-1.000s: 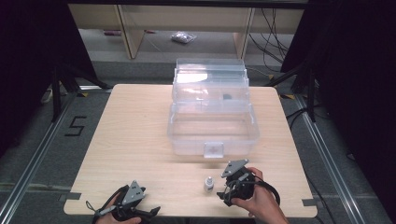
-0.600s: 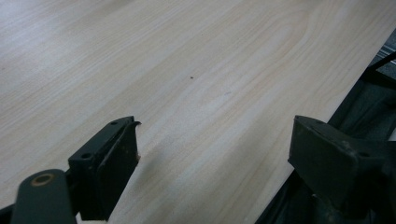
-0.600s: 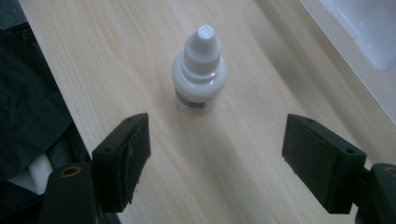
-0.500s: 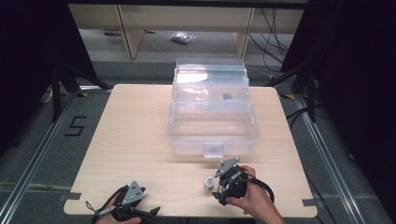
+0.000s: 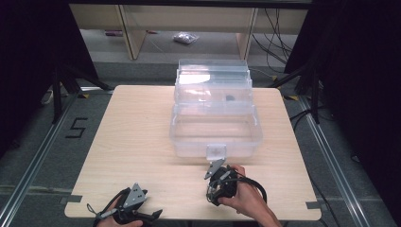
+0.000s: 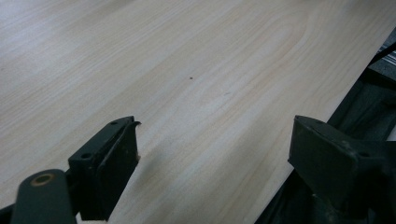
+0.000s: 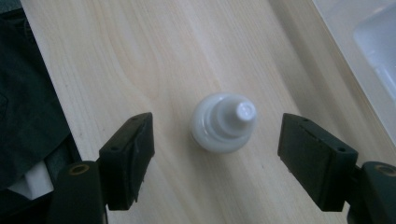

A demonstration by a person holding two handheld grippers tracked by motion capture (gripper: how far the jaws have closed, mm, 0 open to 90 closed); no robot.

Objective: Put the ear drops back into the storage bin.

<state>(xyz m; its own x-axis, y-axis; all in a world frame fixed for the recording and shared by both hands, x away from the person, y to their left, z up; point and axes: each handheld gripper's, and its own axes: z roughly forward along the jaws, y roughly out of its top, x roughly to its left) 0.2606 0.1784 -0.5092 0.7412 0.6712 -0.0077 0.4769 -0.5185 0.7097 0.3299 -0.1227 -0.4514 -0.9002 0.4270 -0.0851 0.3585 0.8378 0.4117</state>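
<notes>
Straddling white bottle (image 7: 223, 122) untouched on pale wood table (image 7: 140, 56), right tool (image 7: 215, 154) closing, still spread

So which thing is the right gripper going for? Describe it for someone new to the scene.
Start at the clear plastic box on the wooden table. Near the table's front edge, a small white bottle stands between the right gripper's open jaws. It is opaque white with a stepped cap.

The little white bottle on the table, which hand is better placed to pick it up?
Right. The right gripper hangs over the white bottle with a jaw on each side, not touching. The left gripper has bare table between its jaws.
</notes>
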